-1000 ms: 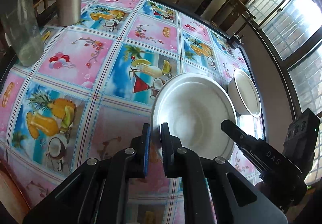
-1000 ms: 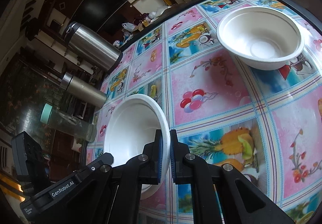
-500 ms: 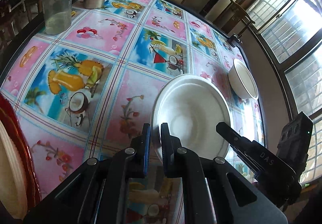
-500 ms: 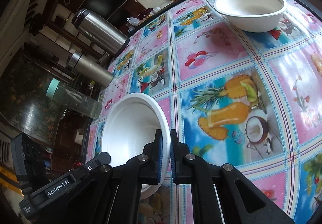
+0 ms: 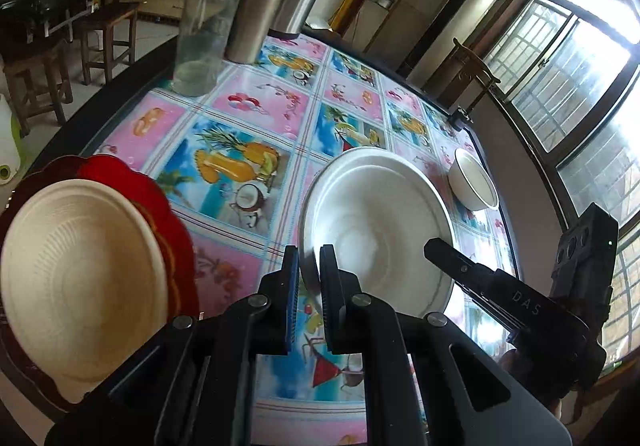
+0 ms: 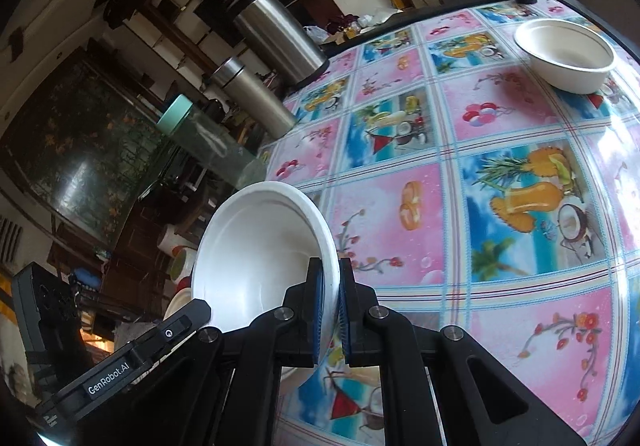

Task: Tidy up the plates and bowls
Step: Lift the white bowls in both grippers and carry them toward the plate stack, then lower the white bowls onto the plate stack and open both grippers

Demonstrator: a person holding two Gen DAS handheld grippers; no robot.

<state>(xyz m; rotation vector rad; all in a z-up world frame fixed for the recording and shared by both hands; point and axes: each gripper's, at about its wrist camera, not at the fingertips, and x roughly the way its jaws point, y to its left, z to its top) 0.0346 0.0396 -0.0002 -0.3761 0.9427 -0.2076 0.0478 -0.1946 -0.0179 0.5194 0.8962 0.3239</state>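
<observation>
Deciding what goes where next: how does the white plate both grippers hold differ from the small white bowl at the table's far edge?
The wide white plate is shallow; the small white bowl is deeper with steep walls. The plate is clamped at opposite rims by the left gripper and right gripper, tilted above the fruit-print tablecloth; the bowl rests upright on it, untouched. Both are plain white and empty.

From my left wrist camera I read "DAS" in pale letters on the black arm of the right gripper (image 5: 442, 254), which reaches in from the right side. From my right wrist camera I read "GenRobot.AI" in white on the black arm of the left gripper (image 6: 196, 312), low at the left. I can make out no other writing on anything else.
</observation>
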